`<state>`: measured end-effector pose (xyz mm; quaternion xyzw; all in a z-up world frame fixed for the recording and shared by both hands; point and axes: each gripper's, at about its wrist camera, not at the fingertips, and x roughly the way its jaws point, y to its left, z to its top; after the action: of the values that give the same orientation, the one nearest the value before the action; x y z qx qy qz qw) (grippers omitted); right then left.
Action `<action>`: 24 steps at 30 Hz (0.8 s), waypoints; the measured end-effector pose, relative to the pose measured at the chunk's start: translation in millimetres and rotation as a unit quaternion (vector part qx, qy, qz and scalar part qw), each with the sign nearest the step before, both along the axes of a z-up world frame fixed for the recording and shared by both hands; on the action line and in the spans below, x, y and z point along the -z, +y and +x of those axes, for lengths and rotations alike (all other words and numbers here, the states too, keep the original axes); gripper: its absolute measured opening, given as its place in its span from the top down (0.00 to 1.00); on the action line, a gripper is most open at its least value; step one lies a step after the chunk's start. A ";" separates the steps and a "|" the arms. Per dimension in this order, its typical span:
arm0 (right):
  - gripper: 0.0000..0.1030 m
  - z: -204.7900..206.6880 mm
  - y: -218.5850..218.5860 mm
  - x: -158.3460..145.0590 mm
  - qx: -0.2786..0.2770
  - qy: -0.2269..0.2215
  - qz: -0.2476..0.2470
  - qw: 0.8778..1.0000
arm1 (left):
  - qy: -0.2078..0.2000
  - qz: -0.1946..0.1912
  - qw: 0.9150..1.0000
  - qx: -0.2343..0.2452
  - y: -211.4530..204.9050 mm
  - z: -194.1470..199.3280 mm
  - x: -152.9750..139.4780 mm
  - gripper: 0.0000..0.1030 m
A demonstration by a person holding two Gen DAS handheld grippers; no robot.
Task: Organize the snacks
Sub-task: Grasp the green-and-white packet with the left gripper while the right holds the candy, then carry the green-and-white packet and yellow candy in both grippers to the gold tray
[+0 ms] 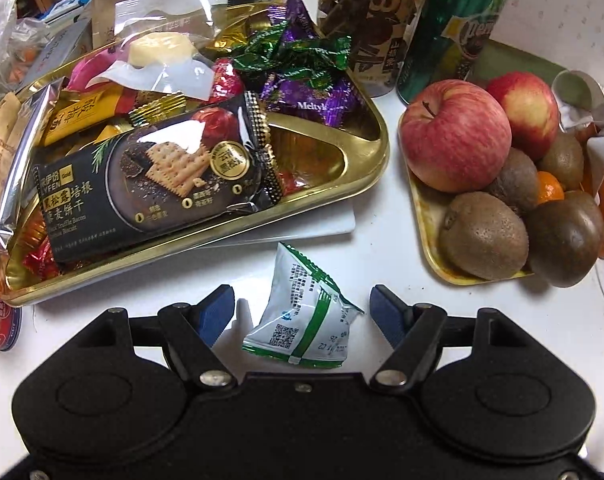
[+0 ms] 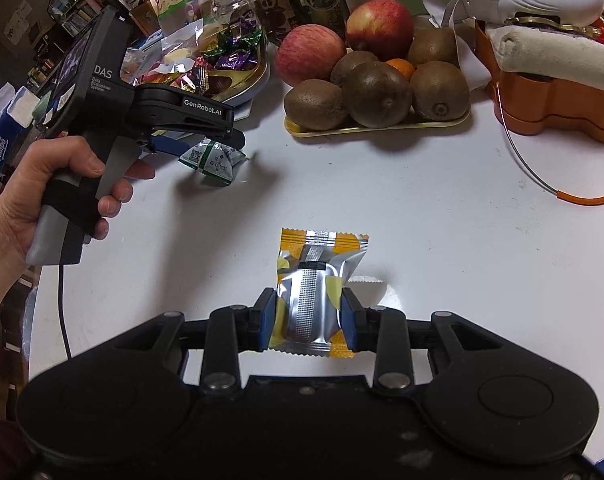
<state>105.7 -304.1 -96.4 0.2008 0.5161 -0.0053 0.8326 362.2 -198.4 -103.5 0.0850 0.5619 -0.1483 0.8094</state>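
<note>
Far left beyond the fingertips sits a glossy gold tray [image 1: 365,148] heaped with crinkled foil snacks, a matte black cracker packet [image 1: 154,196] on top. The left gripper [image 1: 302,312] stands wide open, its blue pads either side of a puffy green-and-white sachet [image 1: 305,320] on the smooth white table [image 1: 421,320], touching neither. Ahead to the right, a shallow yellow dish [image 1: 429,232] holds apples and fuzzy kiwis. The right gripper [image 2: 307,320] pinches a silver-and-orange foil packet [image 2: 317,276] between its pads. Cluttered shelves lie behind.
</note>
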 end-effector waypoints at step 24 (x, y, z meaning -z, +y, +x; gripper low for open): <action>0.65 0.8 0.2 -0.1 0.006 0.002 0.001 1.000 | 0.002 -0.006 1.000 -0.009 15.1 -27.3 11.9 0.60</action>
<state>106.5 -303.9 -96.2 0.2044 0.5168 -0.0103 0.8313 335.0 -183.3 -115.4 0.0750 0.5636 -0.1444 0.8099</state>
